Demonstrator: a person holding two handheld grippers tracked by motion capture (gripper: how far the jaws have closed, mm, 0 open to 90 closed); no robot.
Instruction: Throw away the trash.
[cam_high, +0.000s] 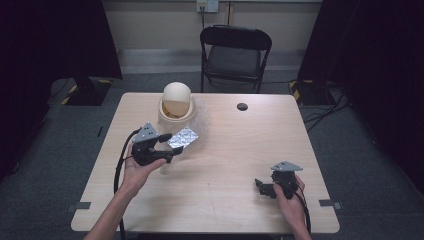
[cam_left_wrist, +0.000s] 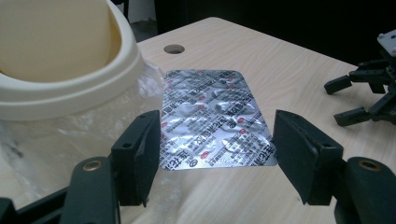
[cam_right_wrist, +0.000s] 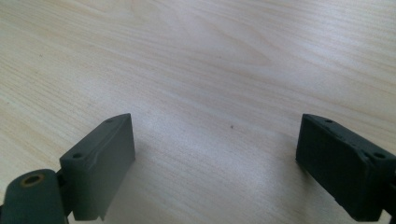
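Toward the far left of the table (cam_high: 250, 150), beside the cream swing-lid bin (cam_high: 176, 107), the left gripper (cam_high: 170, 146) holds a silver blister pack (cam_left_wrist: 212, 119) by its two side edges. In the left gripper view the black jaws stand on either side of the foil sheet, part-closed to its width, and the pack juts forward off the wood, so it looks lifted rather than lying flat. The bin stands just beyond it, near the table's far edge, in a clear plastic bag (cam_left_wrist: 70, 135), with its domed lid closed. I judge the pick-up done and the disposal still to come: the pack has yet to be carried to the bin and pushed through the lid. The right gripper (cam_high: 264, 188) waits near the near right corner, jaws wide apart with nothing between them, bare wood showing between its pads.
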